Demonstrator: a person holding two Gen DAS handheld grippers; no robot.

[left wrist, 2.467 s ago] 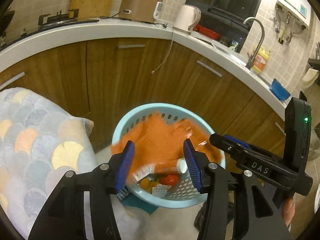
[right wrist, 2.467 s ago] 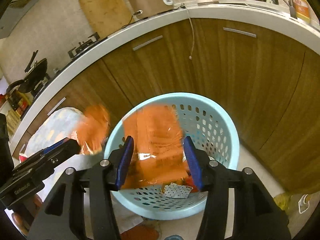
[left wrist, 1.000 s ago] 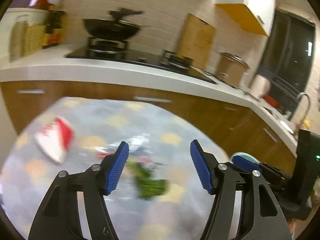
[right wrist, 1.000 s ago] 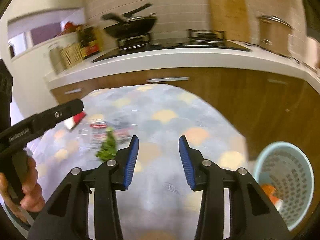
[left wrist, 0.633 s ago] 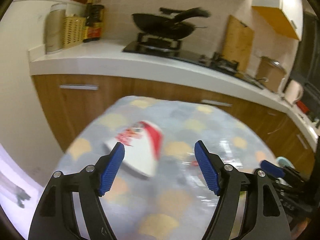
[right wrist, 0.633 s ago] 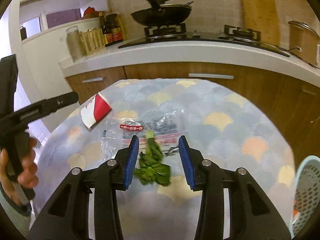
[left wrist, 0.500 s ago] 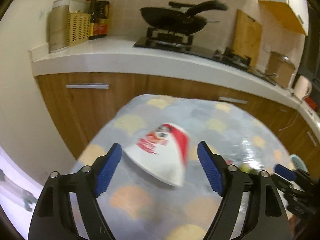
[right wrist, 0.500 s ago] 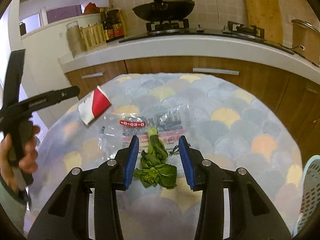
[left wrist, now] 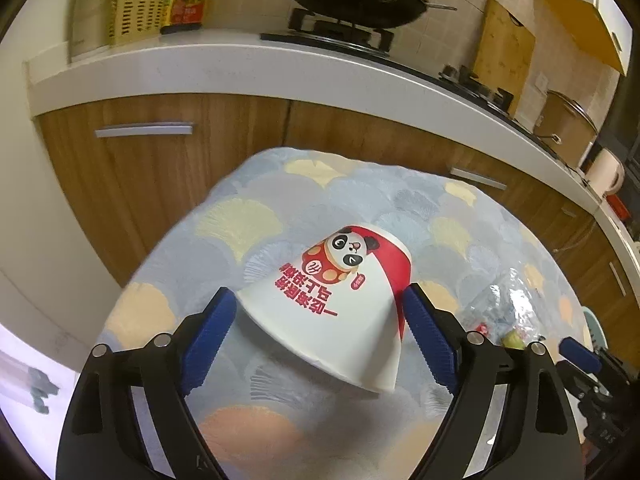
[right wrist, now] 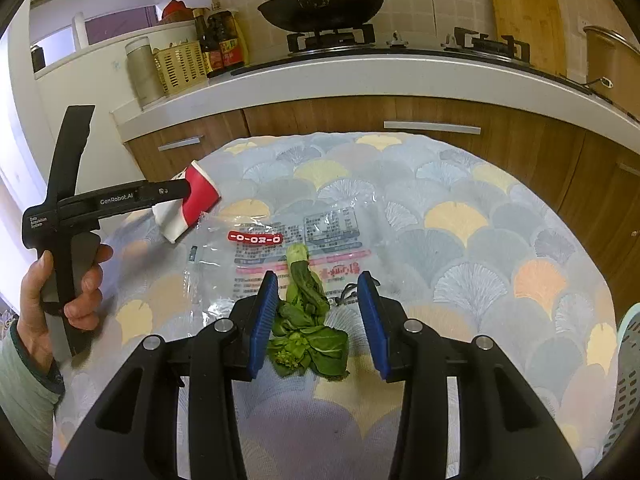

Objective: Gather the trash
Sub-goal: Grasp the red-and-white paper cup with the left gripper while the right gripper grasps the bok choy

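A white and red paper cup with a panda print lies on its side on the patterned tablecloth. My left gripper is open, with its blue pads on either side of the cup. The cup also shows in the right wrist view, partly behind the left gripper. My right gripper is open, its pads either side of a green leafy vegetable scrap. The scrap lies on a clear plastic wrapper with red print.
The light blue trash basket stands at the table's right edge. Wooden kitchen cabinets and a white counter with a stove and wok run behind the table. Bottles and a yellow basket stand at the counter's left.
Both grippers swung from the trash basket to the table. The left gripper closed in on the paper cup; the right gripper came down around the vegetable scrap.
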